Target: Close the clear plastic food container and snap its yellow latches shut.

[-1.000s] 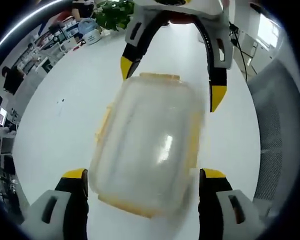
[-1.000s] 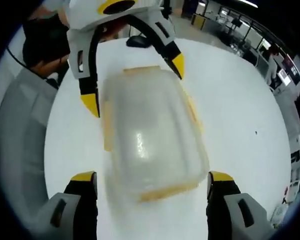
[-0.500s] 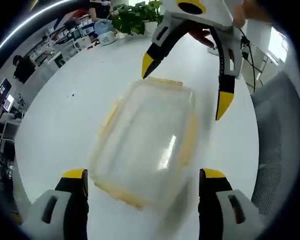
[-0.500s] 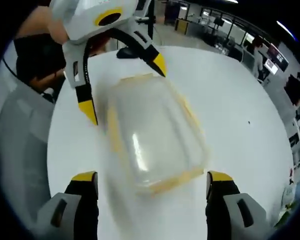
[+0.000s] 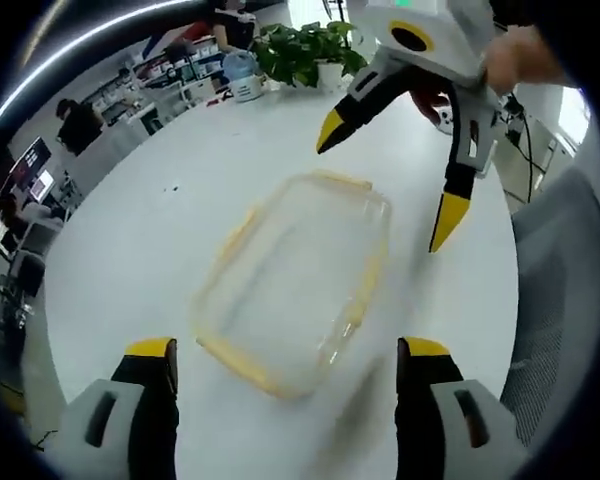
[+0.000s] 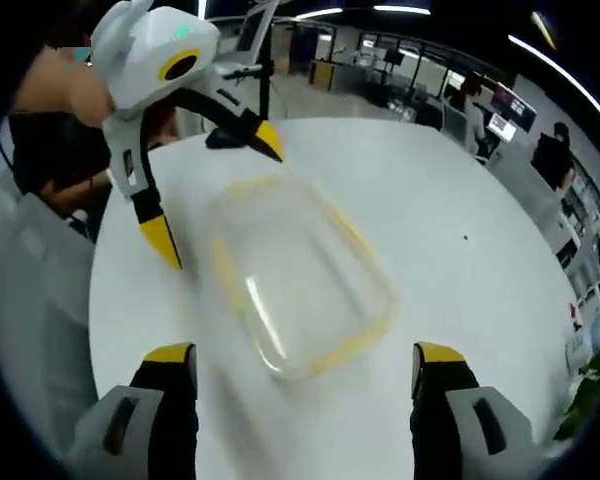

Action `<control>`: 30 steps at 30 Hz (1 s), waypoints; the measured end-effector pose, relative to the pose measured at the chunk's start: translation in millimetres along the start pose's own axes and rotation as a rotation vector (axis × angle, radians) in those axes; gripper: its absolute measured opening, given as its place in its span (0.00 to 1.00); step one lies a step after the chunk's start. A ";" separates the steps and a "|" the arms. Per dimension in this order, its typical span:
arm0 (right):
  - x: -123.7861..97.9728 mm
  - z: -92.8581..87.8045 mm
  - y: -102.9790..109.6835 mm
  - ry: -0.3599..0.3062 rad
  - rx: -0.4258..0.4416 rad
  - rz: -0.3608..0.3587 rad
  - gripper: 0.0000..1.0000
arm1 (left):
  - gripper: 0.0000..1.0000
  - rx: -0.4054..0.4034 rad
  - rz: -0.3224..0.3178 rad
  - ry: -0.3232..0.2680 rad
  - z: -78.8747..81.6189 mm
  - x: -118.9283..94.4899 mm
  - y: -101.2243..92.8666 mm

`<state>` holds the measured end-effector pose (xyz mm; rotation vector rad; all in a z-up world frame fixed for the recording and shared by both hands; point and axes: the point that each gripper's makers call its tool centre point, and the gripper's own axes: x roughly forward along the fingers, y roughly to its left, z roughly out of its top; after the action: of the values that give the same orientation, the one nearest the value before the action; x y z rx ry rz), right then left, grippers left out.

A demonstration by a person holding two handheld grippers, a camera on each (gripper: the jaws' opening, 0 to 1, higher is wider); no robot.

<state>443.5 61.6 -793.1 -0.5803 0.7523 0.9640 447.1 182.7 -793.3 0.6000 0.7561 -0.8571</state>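
One clear container point(image 5: 298, 280) with yellow latches point(image 5: 232, 236) lies on the white table point(image 5: 130, 250) between two released claws, left point(image 5: 285, 352) and right point(image 6: 305, 358).

In the left gripper view, the left gripper point(image 5: 285, 350) reached forward with its two yellow-tipped jaws spread wide apart, nothing between them gripped. Across from it the right gripper point(image 5: 390, 180) pointed back toward the camera, tilted downward, its jaws also spread wide; a hand point(image 5: 520, 60) held its white body from behind. In the right gripper view, the right gripper point(image 6: 305, 355) showed its own jaws parted wide and holding nothing. Facing it, the left gripper point(image 6: 215, 190) angled down, jaws splayed open, one tip lower and nearer than the other. A hand point(image 6: 65, 85) gripped its white body, with a dark sleeve point(image 6: 50, 140) behind it.
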 end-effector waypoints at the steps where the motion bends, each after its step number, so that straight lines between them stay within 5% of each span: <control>1: -1.1 0.1 0.6 -0.006 0.002 -0.005 0.90 | 0.92 -0.024 0.006 -0.015 0.3 -1.9 0.1; 30: -40.2 -9.6 33.3 -0.185 0.104 -0.090 0.87 | 0.92 -0.202 0.110 -0.144 -30.6 -36.1 -32.2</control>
<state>396.8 49.4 -771.1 -0.4239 0.6020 0.8766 394.2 204.0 -788.4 0.3917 0.6627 -0.7047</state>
